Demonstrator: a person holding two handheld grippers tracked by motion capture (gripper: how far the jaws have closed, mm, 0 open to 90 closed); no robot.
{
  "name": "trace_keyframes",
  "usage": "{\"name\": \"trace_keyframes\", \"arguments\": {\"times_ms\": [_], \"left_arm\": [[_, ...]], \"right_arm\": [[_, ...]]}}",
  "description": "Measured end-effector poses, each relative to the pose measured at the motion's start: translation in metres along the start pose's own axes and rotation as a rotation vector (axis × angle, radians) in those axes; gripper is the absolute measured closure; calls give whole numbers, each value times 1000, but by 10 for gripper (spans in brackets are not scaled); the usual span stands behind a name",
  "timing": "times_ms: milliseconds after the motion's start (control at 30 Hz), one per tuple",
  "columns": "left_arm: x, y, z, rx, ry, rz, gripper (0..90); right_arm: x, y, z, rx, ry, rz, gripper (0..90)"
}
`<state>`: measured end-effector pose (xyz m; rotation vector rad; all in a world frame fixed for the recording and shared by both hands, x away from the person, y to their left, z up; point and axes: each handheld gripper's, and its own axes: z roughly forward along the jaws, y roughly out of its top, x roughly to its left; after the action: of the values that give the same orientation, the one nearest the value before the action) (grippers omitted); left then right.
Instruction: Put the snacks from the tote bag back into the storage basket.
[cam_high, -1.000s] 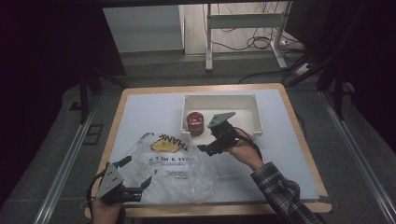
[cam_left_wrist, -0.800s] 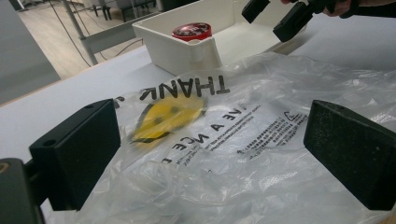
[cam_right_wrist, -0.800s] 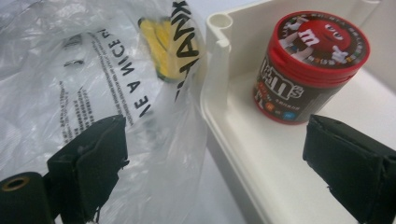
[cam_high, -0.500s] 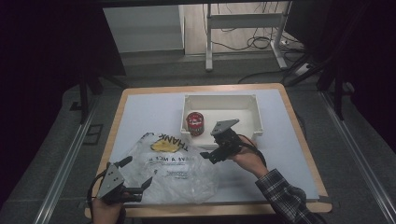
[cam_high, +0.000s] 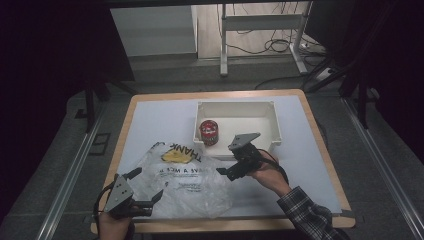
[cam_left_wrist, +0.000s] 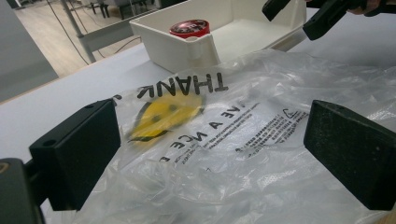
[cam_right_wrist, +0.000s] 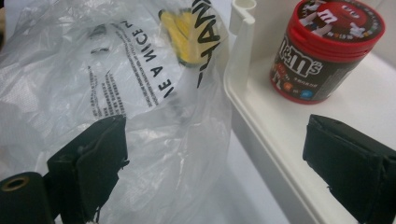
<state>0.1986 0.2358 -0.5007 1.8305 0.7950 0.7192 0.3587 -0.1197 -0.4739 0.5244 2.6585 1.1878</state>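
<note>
White table (cam_high: 150, 120); right tool (cam_high: 234, 165) open, tilted over plastic bag (cam_high: 185, 180).

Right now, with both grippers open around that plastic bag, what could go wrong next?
1. The right gripper hangs open beside the white bin; closing in on the plastic bag it might clip the bin's wall.
2. The bag is thin and crumpled, so the left gripper may pinch only one layer and leave it shut.
3. Tugging the bag could nudge the bin and tip the red candy tub.
</note>
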Motion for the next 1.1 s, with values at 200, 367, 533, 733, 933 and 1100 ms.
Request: {"name": "trace_keyframes", "arguments": {"times_ms": [200, 367, 533, 733, 933, 1100], "left_arm": [[1, 0, -1, -3, 2, -2, 36], [1, 0, -1, -3, 2, -2, 36], [1, 0, -1, -2, 2, -2, 35], [1, 0, 0, -1, 2, -2, 35], [1, -1, 0, 0, 2, -6, 35], [1, -1, 0, 4, 0, -5, 35]], "right_arm": [[7, -7, -3, -4, 8, 1, 70], [9, -13, -5, -8, 9, 5, 70], [9, -20, -9, -18, 0, 10, 70], [9, -29, -12, -24, 8, 22, 69], [10, -41, -16, -32, 12, 28, 59], [12, -51, -18, -22, 13, 41, 55]]}}
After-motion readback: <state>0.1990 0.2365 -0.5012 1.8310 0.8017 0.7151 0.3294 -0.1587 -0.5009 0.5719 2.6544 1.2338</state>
